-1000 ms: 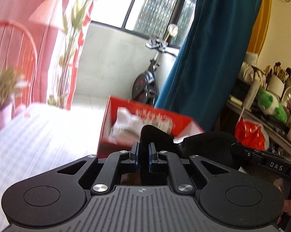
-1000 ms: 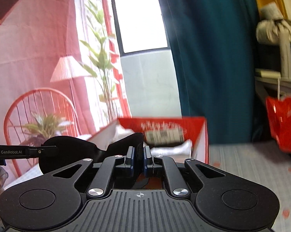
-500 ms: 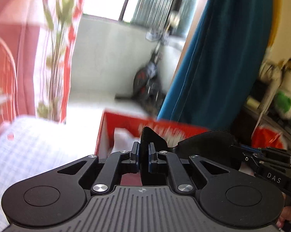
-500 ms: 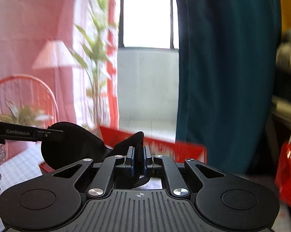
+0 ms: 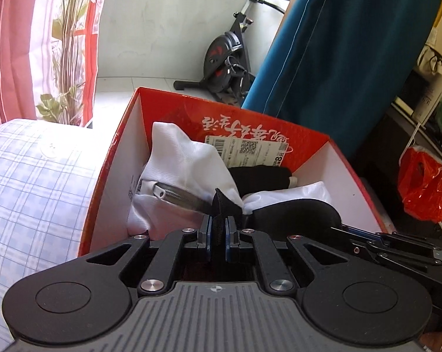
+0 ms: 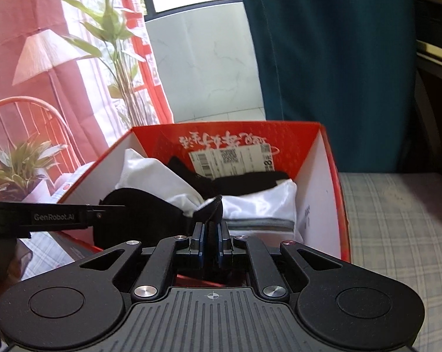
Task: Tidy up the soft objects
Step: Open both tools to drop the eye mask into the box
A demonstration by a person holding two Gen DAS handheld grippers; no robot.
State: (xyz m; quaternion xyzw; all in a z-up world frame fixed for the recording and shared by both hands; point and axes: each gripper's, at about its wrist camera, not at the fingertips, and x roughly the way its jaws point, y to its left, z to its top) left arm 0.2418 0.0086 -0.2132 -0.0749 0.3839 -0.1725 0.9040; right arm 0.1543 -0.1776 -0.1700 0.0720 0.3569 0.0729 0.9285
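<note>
A black soft cloth [image 5: 297, 211] is stretched between my two grippers, just above the near side of an open red box [image 5: 115, 152]. My left gripper [image 5: 220, 228] is shut on one end of it. The other end sits in my right gripper [image 6: 210, 234], also shut. In the right wrist view the black cloth [image 6: 144, 214] runs left to the left gripper [image 6: 115, 206]. Inside the red box [image 6: 332, 176] lie white garments [image 5: 185, 164] with a zip and a rolled black item [image 5: 259, 179]. How much of the box floor is covered I cannot tell.
The box stands on a blue checked bed sheet [image 5: 30, 176]. Behind it are a teal curtain [image 5: 338, 44] and an exercise bike [image 5: 226, 61]. A red plastic bag [image 5: 423, 182] hangs at the right. A potted plant [image 6: 18, 164] and a floor lamp [image 6: 42, 55] stand to the left.
Both grippers have tipped downward and come closer to the red box, carrying the black cloth. The box interior now fills the middle of both views.
</note>
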